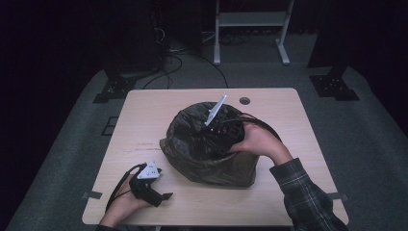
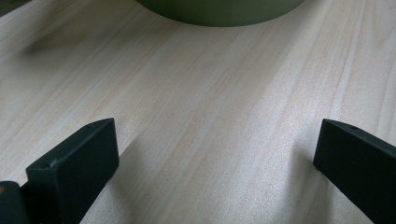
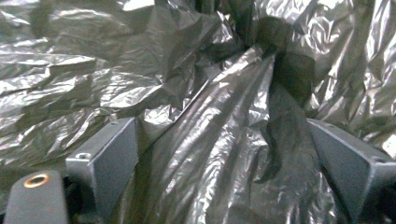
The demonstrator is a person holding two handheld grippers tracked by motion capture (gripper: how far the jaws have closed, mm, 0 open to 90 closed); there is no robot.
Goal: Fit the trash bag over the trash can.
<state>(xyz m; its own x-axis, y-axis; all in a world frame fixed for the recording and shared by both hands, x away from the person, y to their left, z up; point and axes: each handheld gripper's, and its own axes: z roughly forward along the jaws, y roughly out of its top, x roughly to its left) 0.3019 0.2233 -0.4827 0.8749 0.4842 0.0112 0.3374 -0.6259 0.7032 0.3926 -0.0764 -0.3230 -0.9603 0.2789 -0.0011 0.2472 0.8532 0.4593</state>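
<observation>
A bin lined with a dark plastic bag (image 1: pixel 211 159) is standing near the middle of the pale wooden table (image 1: pixel 159 108), and the person's right hand (image 1: pixel 257 142) is reaching down into its mouth with the right gripper (image 1: pixel 226 132). Seen from that gripper's own camera, its jaws are standing wide apart with a ridge of the crinkled liner (image 3: pixel 219 154) bunching up between them; whether the pads are actually pressing on the plastic is hard to say from here, but it looks like loose film lying in the gap. The grey plate (image 1: pixel 215 110) on the gripper is sticking up above the bin's rim.

The left gripper (image 1: pixel 166 195) is resting on the table at the near-left edge, well apart from the bin, its jaws gaping open over bare wood (image 2: pixel 210 116), with nothing between them.
</observation>
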